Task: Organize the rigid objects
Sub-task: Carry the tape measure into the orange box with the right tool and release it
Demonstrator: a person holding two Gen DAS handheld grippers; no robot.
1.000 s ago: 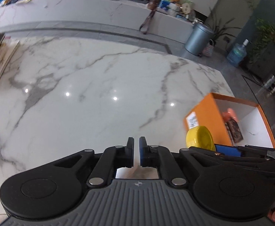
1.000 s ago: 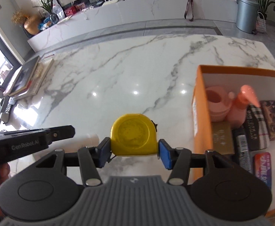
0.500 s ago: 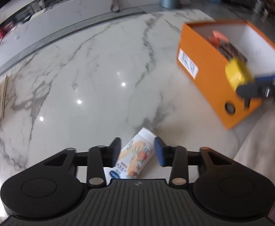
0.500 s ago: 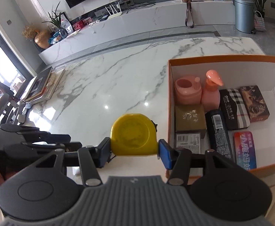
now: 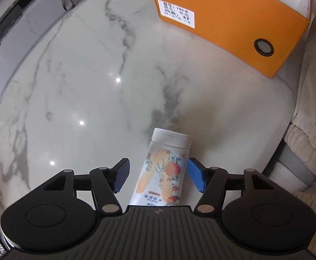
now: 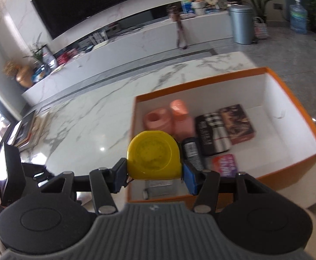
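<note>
Both hands have shifted since a second ago: the left gripper (image 5: 157, 176) has tipped down from looking across the marble table (image 5: 75, 91) to hanging over a bottle (image 5: 163, 169), and the right gripper (image 6: 153, 176) has carried its tape measure (image 6: 153, 153) from the table beside the box (image 6: 296, 117) to above the box's near corner.

The left jaws, pressed together a second ago, have just been opening. They now stand wide on either side of the bottle, which lies flat on the table near the box, white cap pointing away from the gripper. The blue pad (image 5: 196, 177) on the box side looks close to the bottle's flank, the other pad stands clear of it, and neither presses. I'd say the spread is there to straddle the bottle before closing on its sides.

The right gripper is clamped on the yellow tape measure, pads on its two edges and the round face up, so it should drop flat. Under it, inside the box, lie two pink containers (image 6: 171, 119), a dark tube (image 6: 193, 152), small packs (image 6: 237, 121) and a pink card (image 6: 224, 164), packed towards the near side. The far side of the box is bare, so that seems the likelier spot to set it down.
</note>
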